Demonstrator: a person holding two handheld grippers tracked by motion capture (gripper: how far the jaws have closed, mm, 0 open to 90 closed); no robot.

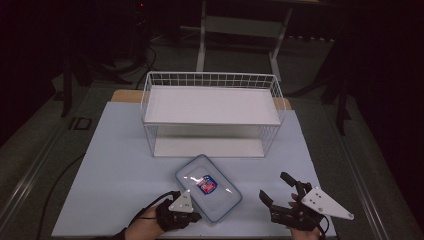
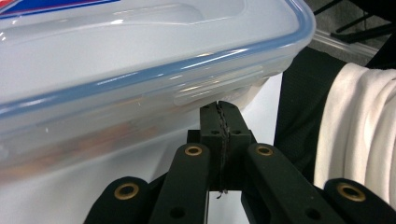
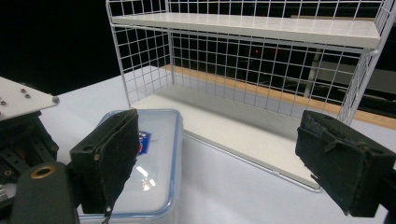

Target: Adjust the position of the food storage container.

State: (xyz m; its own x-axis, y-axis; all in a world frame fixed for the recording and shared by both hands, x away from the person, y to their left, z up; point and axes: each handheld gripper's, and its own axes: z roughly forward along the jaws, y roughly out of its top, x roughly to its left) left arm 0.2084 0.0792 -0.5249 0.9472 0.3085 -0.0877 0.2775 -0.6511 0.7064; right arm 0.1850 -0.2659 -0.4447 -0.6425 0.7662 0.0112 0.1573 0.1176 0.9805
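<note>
Plastic box [image 1: 208, 187] edge touches closed left tongs [image 1: 196, 216].

My left gripper [image 1: 192, 216] sits low at the near left corner of the lidded container [image 1: 208, 186], my jaws pressed flat together with no gap, tips just under its rim. My left hand [image 1: 145, 226] grips it from behind. My right gripper [image 1: 278, 191] hovers off the container's right side, jaws spread wide apart, pointing away from me.
</note>
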